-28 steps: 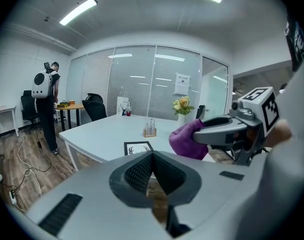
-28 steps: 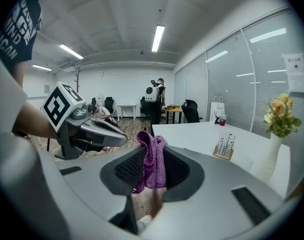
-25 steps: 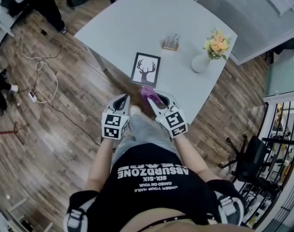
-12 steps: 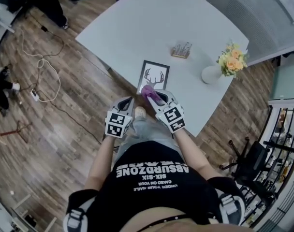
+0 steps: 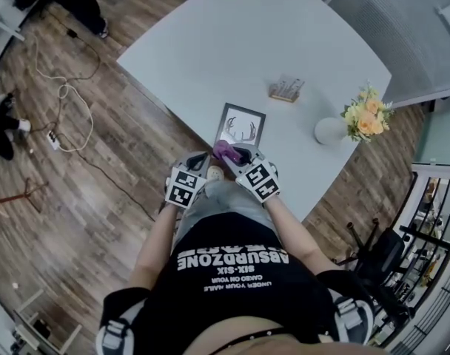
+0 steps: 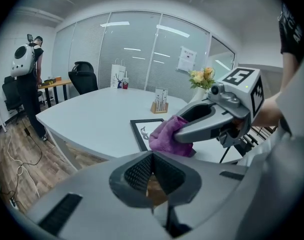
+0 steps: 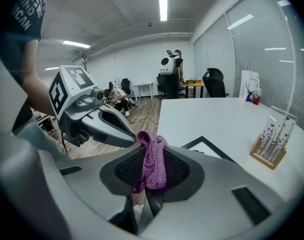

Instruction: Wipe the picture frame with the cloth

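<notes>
Closer now, the right gripper (image 5: 234, 154) pinches the soft, limp cloth (image 5: 223, 151) beside the picture frame (image 5: 241, 126), which lies flat on the table (image 5: 210, 43). The left gripper (image 5: 200, 158) is clenched empty. The frame looks light and may slide, so steady its border.

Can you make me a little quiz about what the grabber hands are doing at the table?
1. True or false: the fuzzy purple cloth is pinched in the right gripper.
2. Pick one: the black-rimmed picture frame with the antler drawing is A) lying flat on the white table, B) standing upright, C) down on the floor.
3. Fill the gap: the left gripper is shut and holds ____.

Key: 1 true; 2 A; 3 nothing.
</notes>
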A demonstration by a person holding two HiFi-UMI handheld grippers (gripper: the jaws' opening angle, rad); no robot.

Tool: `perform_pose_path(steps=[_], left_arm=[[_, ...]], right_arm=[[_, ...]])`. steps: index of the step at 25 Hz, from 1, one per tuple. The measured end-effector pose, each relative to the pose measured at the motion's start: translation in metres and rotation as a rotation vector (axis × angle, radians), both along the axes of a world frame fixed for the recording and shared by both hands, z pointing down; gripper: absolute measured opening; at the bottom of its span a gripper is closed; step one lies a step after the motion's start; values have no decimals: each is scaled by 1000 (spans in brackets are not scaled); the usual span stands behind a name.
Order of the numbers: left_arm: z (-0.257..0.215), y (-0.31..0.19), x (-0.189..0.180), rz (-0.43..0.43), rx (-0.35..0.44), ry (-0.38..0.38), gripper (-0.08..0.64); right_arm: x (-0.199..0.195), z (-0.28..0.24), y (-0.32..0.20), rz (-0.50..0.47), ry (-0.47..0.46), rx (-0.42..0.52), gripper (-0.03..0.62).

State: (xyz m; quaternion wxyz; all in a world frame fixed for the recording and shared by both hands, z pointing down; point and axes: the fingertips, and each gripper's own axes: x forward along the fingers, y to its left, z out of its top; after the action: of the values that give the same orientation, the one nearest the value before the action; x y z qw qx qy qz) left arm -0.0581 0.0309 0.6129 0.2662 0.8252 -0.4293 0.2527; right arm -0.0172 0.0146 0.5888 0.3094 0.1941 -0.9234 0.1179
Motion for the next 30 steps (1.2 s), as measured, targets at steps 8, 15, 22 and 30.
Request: perform_pose_path(steps=[8,15,22,30], left_arm=[[24,-13,1,32,-56,-17,15],[30,-22,4,45,-72,-23,15],[32,-34,6,55,-75,-33,15],[36,-43,10,80,-87,-41,15]], right_arm=[[-11,26,-7,-99,67,-33,101],[-9,29,-17,-93,68,-37,101],[-6,30,-36,-59,67,-30,101],[-3,33,-67,-7,43,-15,103]])
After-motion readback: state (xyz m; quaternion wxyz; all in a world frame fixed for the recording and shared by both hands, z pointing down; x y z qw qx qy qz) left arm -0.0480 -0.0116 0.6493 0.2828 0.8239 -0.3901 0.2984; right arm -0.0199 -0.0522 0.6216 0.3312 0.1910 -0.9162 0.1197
